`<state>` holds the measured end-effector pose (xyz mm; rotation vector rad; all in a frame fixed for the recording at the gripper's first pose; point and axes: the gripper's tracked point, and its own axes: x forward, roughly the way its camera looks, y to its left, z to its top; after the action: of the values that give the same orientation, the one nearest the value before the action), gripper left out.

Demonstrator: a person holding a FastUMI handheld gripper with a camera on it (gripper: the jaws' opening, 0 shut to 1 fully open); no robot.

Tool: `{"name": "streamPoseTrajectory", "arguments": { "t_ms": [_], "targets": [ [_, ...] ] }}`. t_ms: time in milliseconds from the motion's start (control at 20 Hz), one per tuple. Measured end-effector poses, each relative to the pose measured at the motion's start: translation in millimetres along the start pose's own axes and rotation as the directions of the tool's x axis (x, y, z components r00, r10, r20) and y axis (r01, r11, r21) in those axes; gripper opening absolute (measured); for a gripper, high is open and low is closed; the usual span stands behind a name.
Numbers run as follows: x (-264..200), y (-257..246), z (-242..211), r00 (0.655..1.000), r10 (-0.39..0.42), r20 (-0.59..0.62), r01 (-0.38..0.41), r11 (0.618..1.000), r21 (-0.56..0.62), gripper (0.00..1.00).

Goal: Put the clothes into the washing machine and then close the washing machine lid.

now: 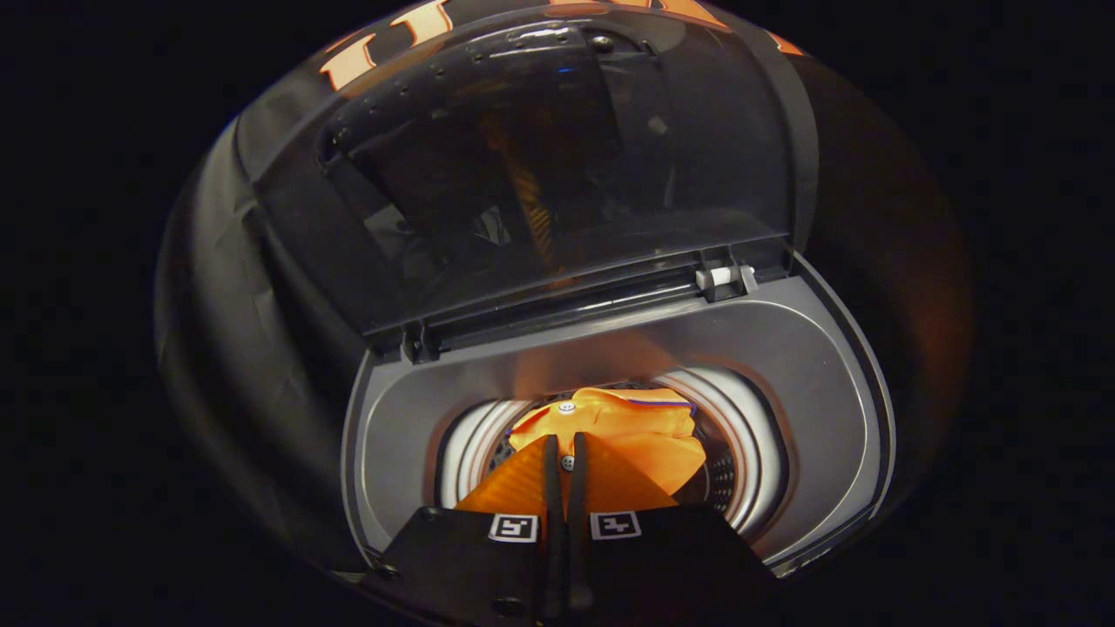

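An orange garment point(623, 422) with small white buttons and a dark trim line is bunched in the mouth of the washing machine drum point(749, 453). My gripper point(566, 457) hangs just above that opening. Its two fingers stand almost together, with a strip of the orange cloth and one button pinched between them. The rest of the garment spreads out just beyond the fingertips, down inside the drum. The machine's tinted see-through lid point(557, 174) stands raised behind the opening, tilted back on its hinges point(723, 279).
A grey top panel point(784, 357) rings the round drum opening. The raised lid rises as a wall straight ahead, beyond the fingers. Dark booth cloth surrounds the machine on both sides.
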<state>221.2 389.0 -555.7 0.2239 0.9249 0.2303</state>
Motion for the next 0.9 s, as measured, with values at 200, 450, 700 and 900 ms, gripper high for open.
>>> {"name": "streamPoseTrajectory", "arguments": {
  "t_ms": [200,450,700,900],
  "targets": [
    [-14,-7,-13,0.999,-0.012,-0.037,0.011,1.000,-0.004,0.49],
    [-74,2,10,0.997,0.040,0.058,-0.040,0.999,-0.013,0.99],
    [-140,1,34,0.988,0.059,0.141,-0.059,0.998,-0.004,0.99],
    [-182,-8,45,0.978,0.066,0.196,-0.074,0.997,0.033,0.99]
  ]
}}
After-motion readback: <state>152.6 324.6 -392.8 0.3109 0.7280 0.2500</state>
